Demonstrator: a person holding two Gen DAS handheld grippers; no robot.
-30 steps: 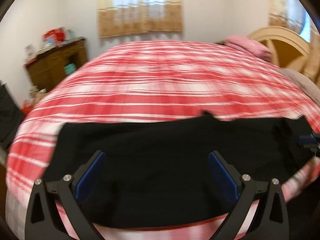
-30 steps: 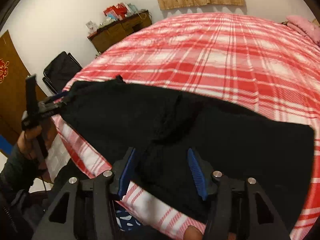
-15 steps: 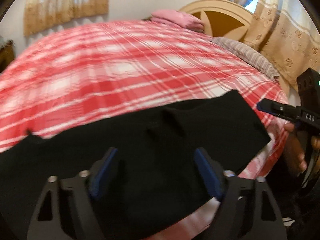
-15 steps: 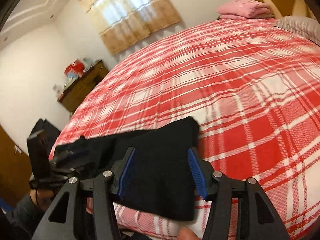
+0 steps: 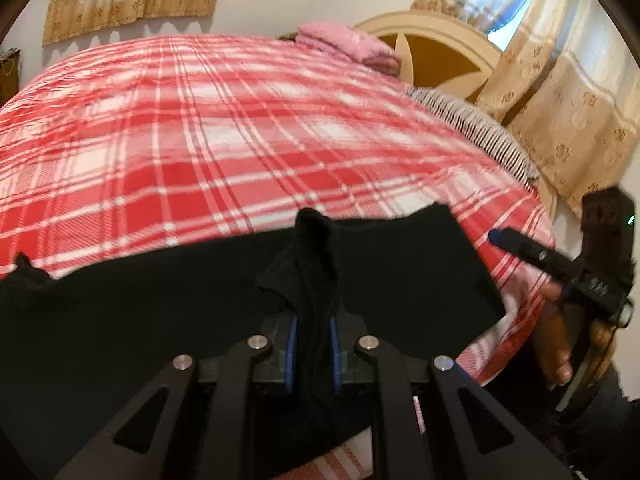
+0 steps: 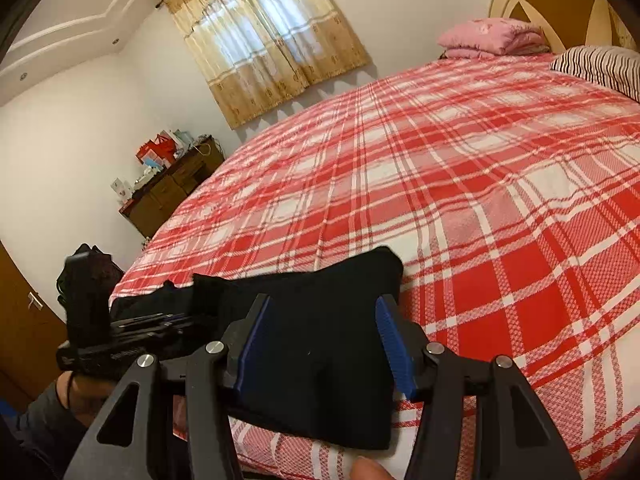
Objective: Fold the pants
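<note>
Early in the fold, by the look of it: black pants [image 5: 160, 320] spread in a long band along the near edge of the red plaid bed [image 5: 240, 140], one end just short of the corner. Left gripper [image 5: 313, 344] clamped on a raised pinch of the fabric; right gripper [image 6: 324, 344] half open astride the other end, pads not pressing. Folding over and squaring up still to do. Ample bare bedspread beyond for carrying cloth across; little margin toward the near edge.

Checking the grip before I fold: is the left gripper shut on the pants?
Shut on them: the left gripper pinches a raised ridge of the black pants between its blue pads.
</note>
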